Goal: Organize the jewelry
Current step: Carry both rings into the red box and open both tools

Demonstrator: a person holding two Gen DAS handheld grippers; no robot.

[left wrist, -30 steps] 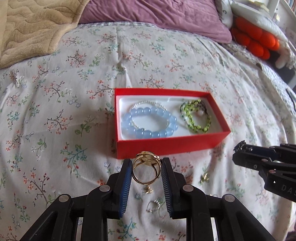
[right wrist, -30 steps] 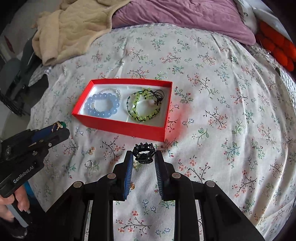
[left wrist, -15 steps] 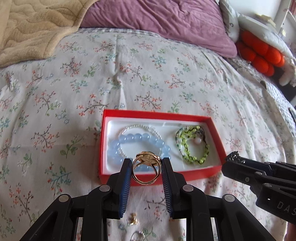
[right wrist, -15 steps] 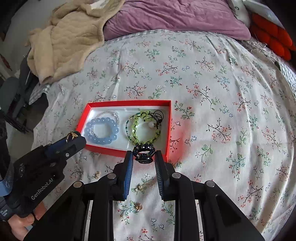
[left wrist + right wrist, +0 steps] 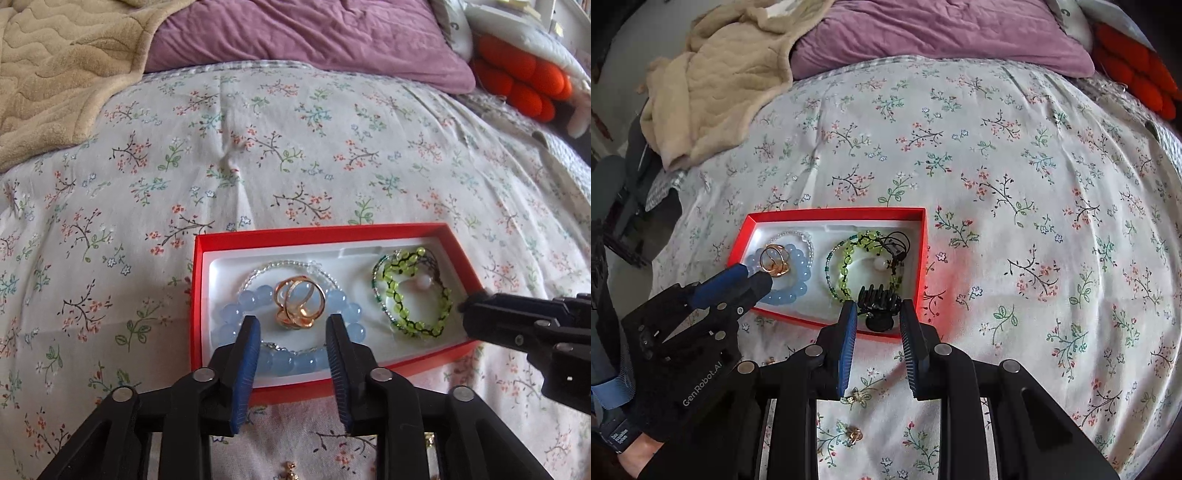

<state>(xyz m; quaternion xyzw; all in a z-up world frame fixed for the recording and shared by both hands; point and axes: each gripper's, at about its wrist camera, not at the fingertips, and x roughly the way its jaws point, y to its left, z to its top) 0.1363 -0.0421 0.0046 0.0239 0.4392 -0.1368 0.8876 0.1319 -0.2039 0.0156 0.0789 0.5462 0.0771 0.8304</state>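
Jewelry, part sorted: red box (image 5: 373, 230) on the bed holds blue bead bracelet (image 5: 236, 314), green bead bracelet (image 5: 413, 295), gold ring (image 5: 299, 301) and black ring (image 5: 879, 304). Small gold pieces (image 5: 854, 434) remain on the bedspread. Left hand-held gripper (image 5: 291, 328) and right hand-held gripper (image 5: 877, 314) both spread, holding nothing.

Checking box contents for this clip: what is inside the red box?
Red box: blue bead bracelet, gold ring on it, green bracelet, black ring. Bracelet's near beads hidden behind fingers.
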